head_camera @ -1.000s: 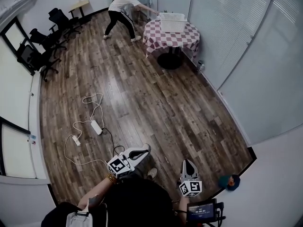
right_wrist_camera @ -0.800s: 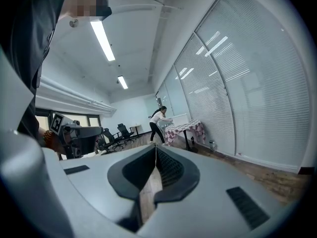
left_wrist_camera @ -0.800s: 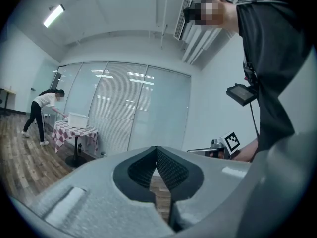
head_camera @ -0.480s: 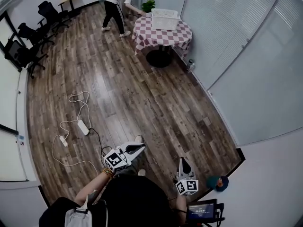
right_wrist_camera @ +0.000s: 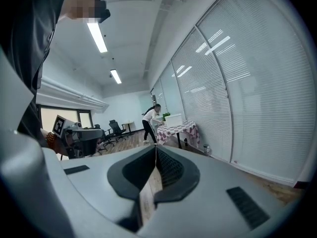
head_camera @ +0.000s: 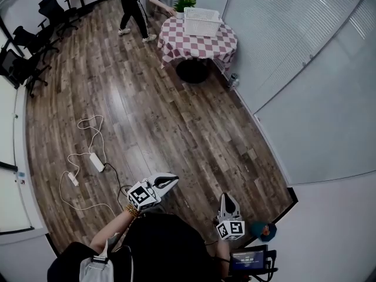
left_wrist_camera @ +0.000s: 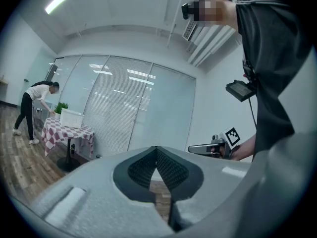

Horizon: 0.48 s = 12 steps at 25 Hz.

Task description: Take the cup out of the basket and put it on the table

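In the head view, the left gripper (head_camera: pixel 171 180) and the right gripper (head_camera: pixel 227 197) are held low in the frame, in front of the wearer's dark-clad body. Both are well apart from the round table (head_camera: pixel 194 44), which is covered with a red-and-white checked cloth and stands at the far end of the wood-plank floor (head_camera: pixel 176 116). The white basket (head_camera: pixel 202 22) is set on that table, with a potted plant (head_camera: pixel 187 3) just beside it; the cup cannot be made out at this distance. A second person (head_camera: pixel 136 2) is bent toward the table. A power strip (head_camera: pixel 96 161) with white cables is laid on the floor. In the left gripper view, the jaws are closed together with nothing between them, and the table and basket are seen far off at the left. In the right gripper view, the jaws are likewise pressed together and empty, with the table seen far ahead above the tips.
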Each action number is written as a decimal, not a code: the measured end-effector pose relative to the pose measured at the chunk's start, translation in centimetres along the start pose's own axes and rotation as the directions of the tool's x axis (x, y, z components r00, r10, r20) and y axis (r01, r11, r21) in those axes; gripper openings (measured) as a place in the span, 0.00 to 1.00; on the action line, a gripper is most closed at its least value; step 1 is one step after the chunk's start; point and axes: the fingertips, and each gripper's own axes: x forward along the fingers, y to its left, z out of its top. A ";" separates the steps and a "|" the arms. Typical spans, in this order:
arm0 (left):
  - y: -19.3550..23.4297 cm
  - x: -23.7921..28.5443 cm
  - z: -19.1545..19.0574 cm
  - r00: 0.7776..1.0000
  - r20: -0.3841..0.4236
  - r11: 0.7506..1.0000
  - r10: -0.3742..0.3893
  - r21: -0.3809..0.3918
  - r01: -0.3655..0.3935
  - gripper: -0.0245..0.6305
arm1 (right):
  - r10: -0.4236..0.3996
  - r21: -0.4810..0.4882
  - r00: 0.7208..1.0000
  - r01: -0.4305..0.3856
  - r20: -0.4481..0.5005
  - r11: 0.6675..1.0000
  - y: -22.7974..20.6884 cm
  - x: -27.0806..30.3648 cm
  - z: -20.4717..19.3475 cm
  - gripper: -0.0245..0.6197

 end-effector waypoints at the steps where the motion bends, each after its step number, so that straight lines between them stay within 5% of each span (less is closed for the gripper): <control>1: 1.1 0.4 0.4 1.000 0.002 1.000 0.000 0.000 0.000 0.04 | 0.009 -0.004 1.000 -0.009 0.001 1.000 0.0 1.3 0.6 0.05; 12: 13.1 3.6 3.6 0.999 0.031 1.000 -0.009 0.013 0.009 0.04 | 0.055 -0.057 0.998 -0.055 -0.001 0.997 -0.2 15.1 5.9 0.05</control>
